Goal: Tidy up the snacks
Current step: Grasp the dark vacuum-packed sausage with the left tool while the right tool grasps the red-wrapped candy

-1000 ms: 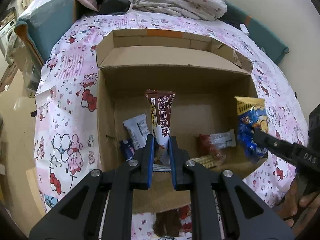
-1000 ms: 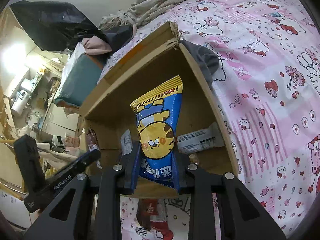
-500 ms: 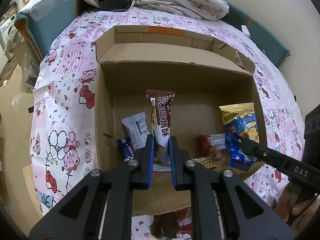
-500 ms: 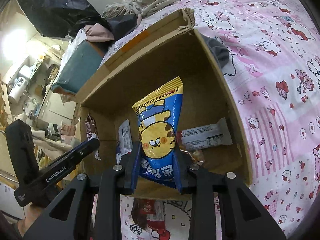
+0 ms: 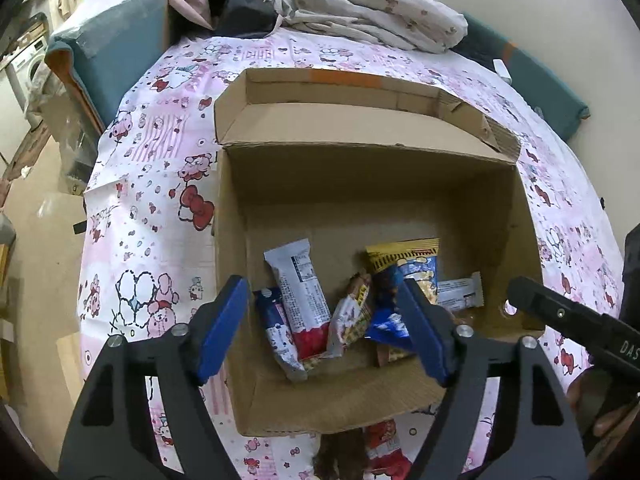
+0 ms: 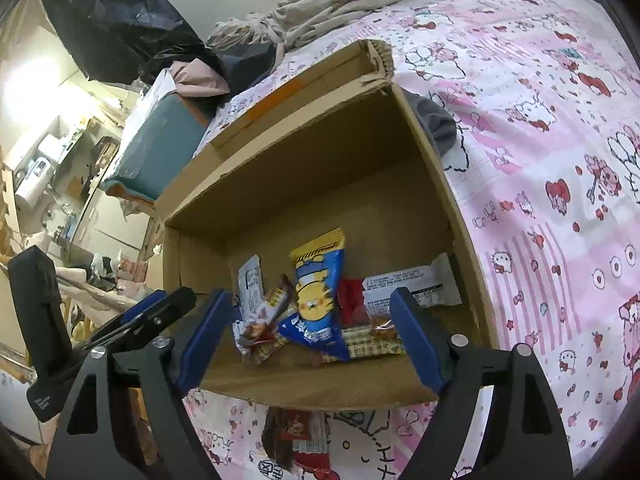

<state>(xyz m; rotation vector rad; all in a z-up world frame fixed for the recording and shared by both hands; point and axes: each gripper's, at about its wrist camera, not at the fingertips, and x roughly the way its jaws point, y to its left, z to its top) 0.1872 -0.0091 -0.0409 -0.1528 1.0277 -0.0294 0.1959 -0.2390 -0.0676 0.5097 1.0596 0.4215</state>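
Dropping two snacks into the cardboard box (image 5: 524,216) on the bed.
Both my left hand-held gripper (image 5: 324,328) and right hand-held gripper (image 6: 308,336) have just been opening and stand wide with nothing between the jaws; the blue-and-yellow packet (image 6: 318,292) and brown packet (image 6: 268,312) lie inside among others. I judge more remains: some red packets (image 6: 296,436) lie outside by the near wall.

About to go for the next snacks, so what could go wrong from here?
1. Both grippers, left and right, have just opened and hang close over the cardboard box; pulling back could catch its near wall.
2. The leftover snacks lie on the bedsheet tight against that wall, partly hidden, so the fingers may snag cardboard.
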